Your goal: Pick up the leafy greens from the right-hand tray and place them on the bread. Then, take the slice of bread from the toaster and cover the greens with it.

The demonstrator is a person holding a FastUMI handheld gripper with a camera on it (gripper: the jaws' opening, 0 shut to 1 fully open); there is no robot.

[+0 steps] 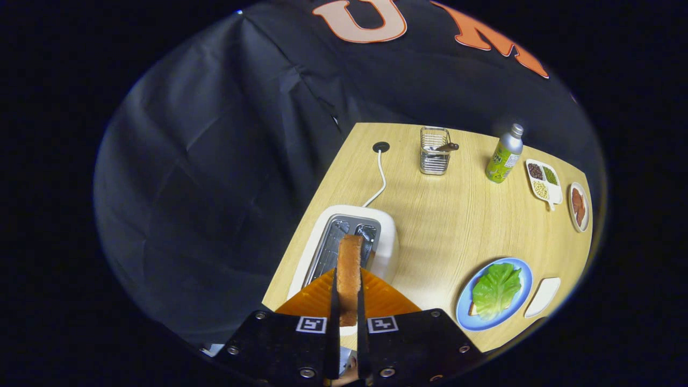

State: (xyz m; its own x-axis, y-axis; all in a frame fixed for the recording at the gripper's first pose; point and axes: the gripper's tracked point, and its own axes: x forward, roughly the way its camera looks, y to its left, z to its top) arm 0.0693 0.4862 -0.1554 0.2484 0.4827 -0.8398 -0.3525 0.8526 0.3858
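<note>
Gripping the bread slice (349,269) edge-on between narrowed fingers (334,301) — toaster (376,236) just beyond, lettuce-topped plate (518,269) lying at four o'clock — long axis pointing twelve.

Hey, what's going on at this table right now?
A hand-held claw is shut on a slice of bread, held on edge between its fingers above the toaster. Off to the right, the greens already lie on another slice on the blue plate, beside a small white tray. The held slice has not yet covered them.
</note>
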